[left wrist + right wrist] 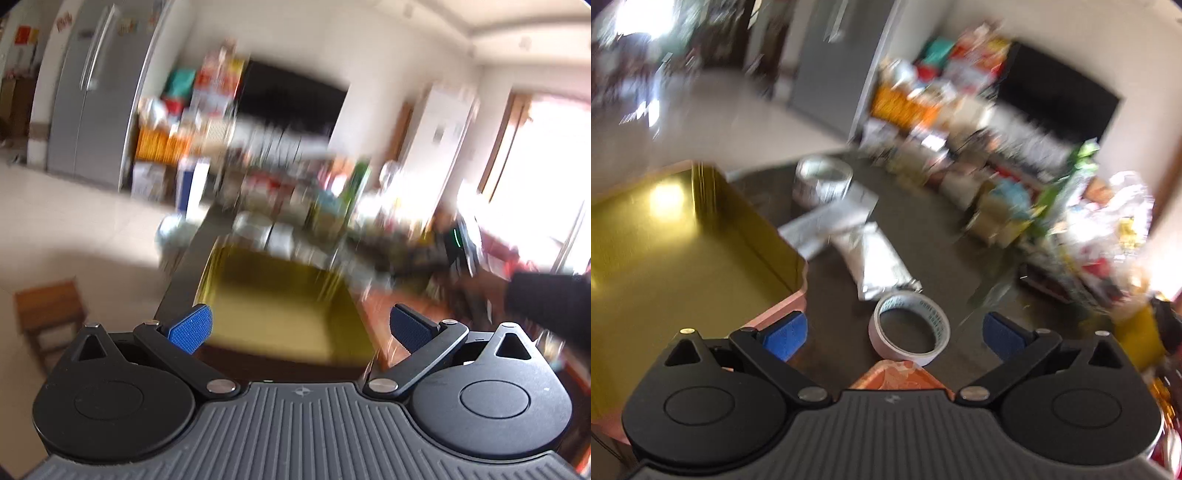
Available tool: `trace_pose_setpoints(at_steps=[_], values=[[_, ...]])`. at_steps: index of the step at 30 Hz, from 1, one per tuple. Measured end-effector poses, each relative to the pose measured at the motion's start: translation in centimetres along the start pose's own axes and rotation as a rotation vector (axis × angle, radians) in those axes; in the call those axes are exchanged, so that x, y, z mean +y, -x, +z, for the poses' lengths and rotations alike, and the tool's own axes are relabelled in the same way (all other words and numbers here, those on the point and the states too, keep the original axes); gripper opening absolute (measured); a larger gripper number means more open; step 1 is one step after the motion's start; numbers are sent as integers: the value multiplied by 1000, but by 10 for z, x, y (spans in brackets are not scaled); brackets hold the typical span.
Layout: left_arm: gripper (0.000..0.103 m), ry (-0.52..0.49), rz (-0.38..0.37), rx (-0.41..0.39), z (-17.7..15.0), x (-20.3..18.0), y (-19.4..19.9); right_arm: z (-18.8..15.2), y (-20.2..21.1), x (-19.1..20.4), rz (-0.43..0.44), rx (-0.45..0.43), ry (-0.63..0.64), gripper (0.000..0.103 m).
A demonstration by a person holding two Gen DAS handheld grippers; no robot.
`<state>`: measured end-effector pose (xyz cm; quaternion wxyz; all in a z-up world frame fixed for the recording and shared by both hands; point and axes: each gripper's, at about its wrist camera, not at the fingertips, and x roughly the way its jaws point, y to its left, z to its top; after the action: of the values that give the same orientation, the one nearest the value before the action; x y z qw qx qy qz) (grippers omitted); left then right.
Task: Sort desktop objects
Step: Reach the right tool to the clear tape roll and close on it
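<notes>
Both views are motion-blurred. My right gripper [892, 334] is open, its blue pads wide apart, just above a white tape roll [909, 335] lying flat on the dark table [942, 258]. Beyond it lie a silver foil pouch [877, 260], a flat silver packet [831, 218] and a second, silvery tape roll [822, 181]. A gold-lined tin box with a pink rim [683, 251] sits at the left. My left gripper [301, 328] is open and empty above the same gold box [280, 302].
An orange patterned lid corner [899, 374] lies just under my right gripper. Cluttered packages and boxes [1052, 221] crowd the table's far right. A dark sleeve [550, 299] reaches in at the right. A wooden stool [48, 314] stands on the floor at the left.
</notes>
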<state>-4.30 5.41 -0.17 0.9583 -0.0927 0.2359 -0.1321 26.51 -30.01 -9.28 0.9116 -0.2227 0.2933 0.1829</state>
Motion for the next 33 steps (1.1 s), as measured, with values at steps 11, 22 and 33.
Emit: trace_pose_setpoints(at_steps=[11, 22, 33], values=[[102, -27, 92, 112, -14, 15, -5, 0, -113, -10, 158, 210, 105, 8], [102, -30, 80, 126, -20, 21, -13, -4, -136, 0, 171, 266, 142, 9], [102, -16, 43, 109, -23, 18, -10, 27, -72, 31, 228, 158, 171, 7]])
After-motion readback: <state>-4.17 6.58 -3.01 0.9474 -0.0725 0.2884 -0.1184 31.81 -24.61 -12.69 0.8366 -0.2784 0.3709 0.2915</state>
